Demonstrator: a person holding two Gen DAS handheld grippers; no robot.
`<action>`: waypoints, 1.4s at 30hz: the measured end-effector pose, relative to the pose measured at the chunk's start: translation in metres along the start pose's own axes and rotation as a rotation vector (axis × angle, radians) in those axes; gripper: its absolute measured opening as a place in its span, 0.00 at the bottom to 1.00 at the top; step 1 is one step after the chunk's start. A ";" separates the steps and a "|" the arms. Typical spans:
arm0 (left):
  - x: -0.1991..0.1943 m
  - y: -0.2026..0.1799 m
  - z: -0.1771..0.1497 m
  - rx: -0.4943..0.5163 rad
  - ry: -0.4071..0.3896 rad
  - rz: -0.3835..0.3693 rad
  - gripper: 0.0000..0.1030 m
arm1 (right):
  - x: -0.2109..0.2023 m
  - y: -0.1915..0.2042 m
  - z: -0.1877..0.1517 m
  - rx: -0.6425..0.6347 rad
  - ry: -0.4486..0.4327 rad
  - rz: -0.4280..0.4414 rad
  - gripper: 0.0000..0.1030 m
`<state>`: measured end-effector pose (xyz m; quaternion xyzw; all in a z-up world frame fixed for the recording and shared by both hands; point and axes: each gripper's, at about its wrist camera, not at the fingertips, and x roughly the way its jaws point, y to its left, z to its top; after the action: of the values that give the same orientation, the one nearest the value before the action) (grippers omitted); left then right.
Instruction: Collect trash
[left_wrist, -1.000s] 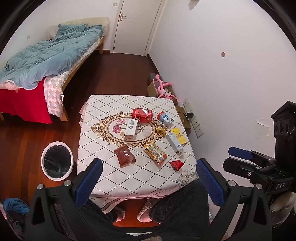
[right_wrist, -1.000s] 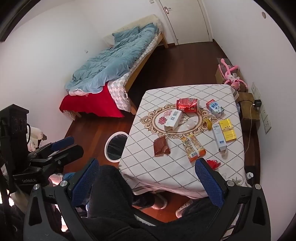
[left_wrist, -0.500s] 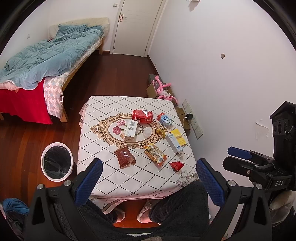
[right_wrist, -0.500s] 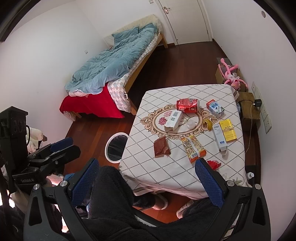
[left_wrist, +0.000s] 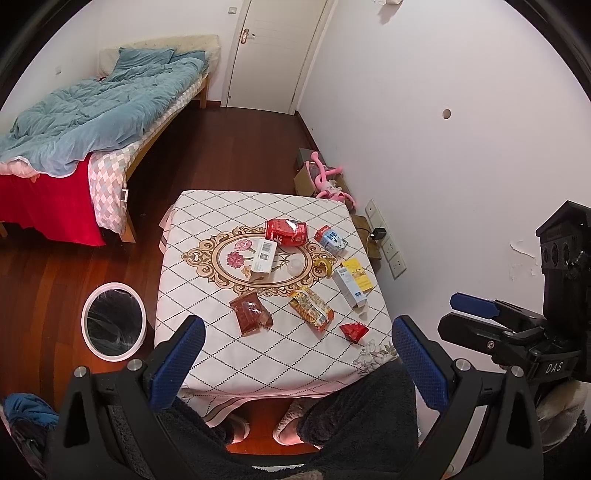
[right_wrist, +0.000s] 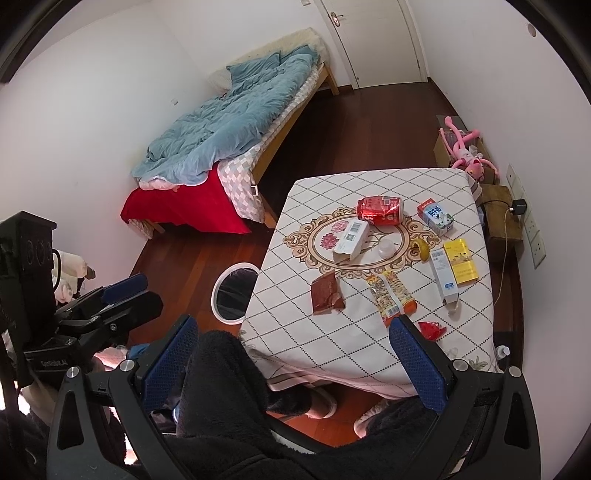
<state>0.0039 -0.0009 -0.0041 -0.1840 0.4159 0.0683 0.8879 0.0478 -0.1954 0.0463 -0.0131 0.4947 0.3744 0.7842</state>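
Trash lies on a table with a diamond-pattern cloth (left_wrist: 207, 295) (right_wrist: 295, 332): a red can (left_wrist: 286, 232) (right_wrist: 379, 210), a white box (left_wrist: 263, 258) (right_wrist: 351, 240), a brown wrapper (left_wrist: 251, 312) (right_wrist: 325, 295), an orange snack bag (left_wrist: 311, 308) (right_wrist: 391, 295), a small red wrapper (left_wrist: 354, 331) (right_wrist: 431, 328), a milk carton (left_wrist: 331, 240) (right_wrist: 435, 216), and white and yellow boxes (left_wrist: 352, 282) (right_wrist: 452, 269). A white bin with a black liner (left_wrist: 112, 320) (right_wrist: 233, 291) stands on the floor left of the table. My left gripper (left_wrist: 295, 354) and right gripper (right_wrist: 291, 350) are open, empty, high above the near table edge.
A bed with a blue duvet (left_wrist: 92, 118) (right_wrist: 229, 125) stands at the far left. A pink toy and cardboard boxes (left_wrist: 325, 181) (right_wrist: 465, 151) lie by the right wall. A closed door (left_wrist: 269, 51) is at the back. The person's dark-clad legs (right_wrist: 229, 398) are below.
Both views have shifted only slightly; the table sits a little lower in the left wrist view. Nothing on the table has moved.
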 end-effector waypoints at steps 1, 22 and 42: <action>0.001 0.000 0.000 0.000 0.000 0.001 1.00 | 0.001 0.001 0.001 -0.003 0.001 -0.001 1.00; -0.002 0.004 0.002 -0.001 -0.008 -0.004 1.00 | 0.005 0.004 0.002 -0.007 -0.006 -0.003 1.00; -0.004 0.004 0.000 -0.003 -0.010 -0.014 1.00 | 0.000 0.005 0.003 -0.010 -0.009 -0.001 1.00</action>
<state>0.0003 0.0035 -0.0019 -0.1878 0.4100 0.0636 0.8903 0.0468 -0.1909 0.0495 -0.0155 0.4894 0.3765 0.7865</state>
